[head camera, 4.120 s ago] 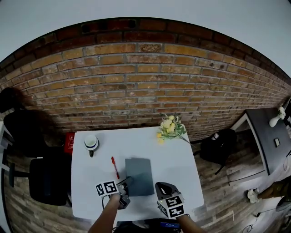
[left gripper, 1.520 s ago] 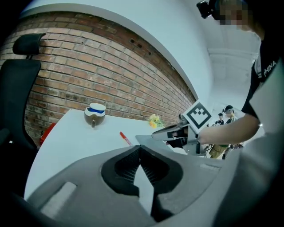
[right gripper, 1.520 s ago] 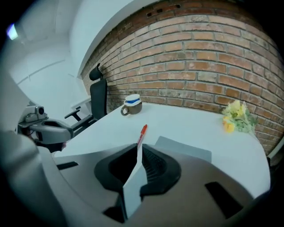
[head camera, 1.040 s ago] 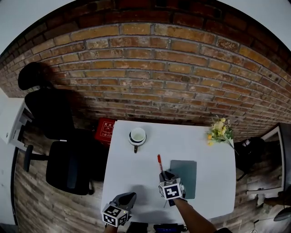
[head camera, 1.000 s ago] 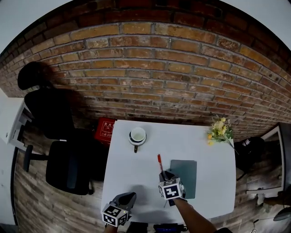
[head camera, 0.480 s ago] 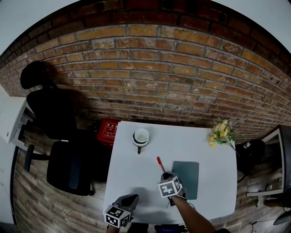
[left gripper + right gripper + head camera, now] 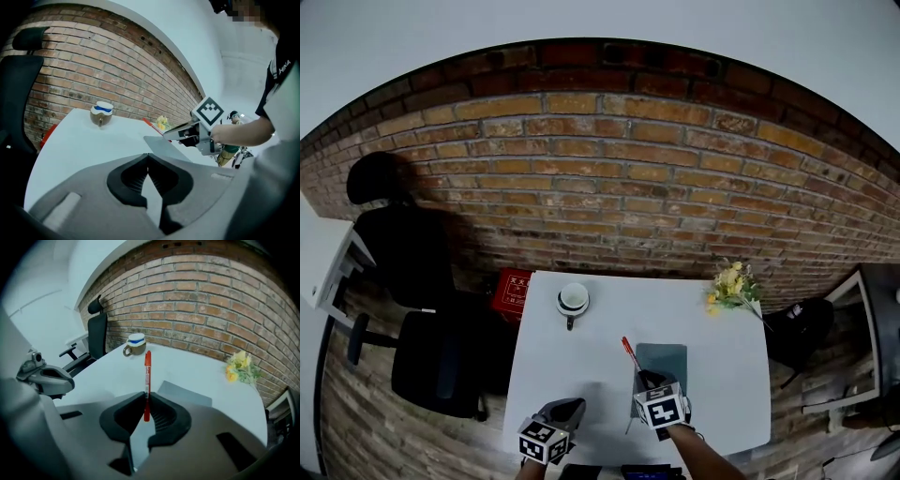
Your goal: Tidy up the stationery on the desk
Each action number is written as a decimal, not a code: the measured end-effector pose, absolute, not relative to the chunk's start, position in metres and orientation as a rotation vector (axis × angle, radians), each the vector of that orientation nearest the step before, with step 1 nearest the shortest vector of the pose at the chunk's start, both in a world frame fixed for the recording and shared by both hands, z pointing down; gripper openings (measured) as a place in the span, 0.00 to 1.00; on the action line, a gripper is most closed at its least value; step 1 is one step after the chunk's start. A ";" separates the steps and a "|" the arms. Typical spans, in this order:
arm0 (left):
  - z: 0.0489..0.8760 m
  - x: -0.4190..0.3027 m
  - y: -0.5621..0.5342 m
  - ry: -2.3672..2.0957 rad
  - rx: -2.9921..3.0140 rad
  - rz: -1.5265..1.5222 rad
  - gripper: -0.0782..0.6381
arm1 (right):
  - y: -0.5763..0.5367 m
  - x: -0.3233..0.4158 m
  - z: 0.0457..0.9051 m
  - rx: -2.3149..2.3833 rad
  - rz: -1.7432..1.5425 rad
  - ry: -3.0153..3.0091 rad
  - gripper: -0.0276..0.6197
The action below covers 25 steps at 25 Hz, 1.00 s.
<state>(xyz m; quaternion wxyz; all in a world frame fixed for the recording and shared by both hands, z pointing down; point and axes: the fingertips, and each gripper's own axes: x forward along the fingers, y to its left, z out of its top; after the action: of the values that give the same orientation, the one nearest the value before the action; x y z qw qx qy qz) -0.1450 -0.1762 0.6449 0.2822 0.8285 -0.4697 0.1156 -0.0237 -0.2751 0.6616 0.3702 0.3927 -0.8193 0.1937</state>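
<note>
— What is at the left?

— A chair (image 7: 431, 347) stands off the table's (image 7: 572, 375) left edge. A red box (image 7: 514, 284) sits on the floor by the far left corner. On the table near that corner is a cup (image 7: 573, 300) with its handle toward the person. Blue shows at its top, but what it holds cannot be made out.

— And the left gripper (image 7: 147, 164)?

— It is at the near edge, jaws pressed together with nothing between them.

— And right of that?

— The right gripper (image 7: 145, 401) has just been closing its jaws, and they pinch the red pen (image 7: 147, 376) by its lower end. The pen sticks out toward the cup, clear of the table. Just to its right the grey notebook (image 7: 667, 360) lies flat. Flowers (image 7: 729, 286) lie at the far right corner.
</note>
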 end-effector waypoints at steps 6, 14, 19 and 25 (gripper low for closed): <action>0.616 -0.093 -0.208 -1.213 2.324 0.277 0.13 | -0.259 0.048 0.606 1.152 0.528 -2.164 0.11; 0.601 -0.021 -0.222 -1.136 2.398 0.251 0.13 | -0.238 0.136 0.584 1.315 0.574 -2.151 0.11; 0.600 -0.016 -0.223 -1.135 2.393 0.273 0.13 | -0.244 0.149 0.586 1.336 0.610 -2.154 0.11; 0.616 -0.028 -0.213 -1.145 2.330 0.330 0.13 | -0.251 0.164 0.623 1.350 0.820 -2.100 0.11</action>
<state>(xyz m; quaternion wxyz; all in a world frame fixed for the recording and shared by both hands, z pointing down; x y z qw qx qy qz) -0.0279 -0.2132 0.6160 0.2592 0.8599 -0.4225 0.1218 0.1636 -0.2507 0.6227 0.2542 0.4968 -0.7730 0.3017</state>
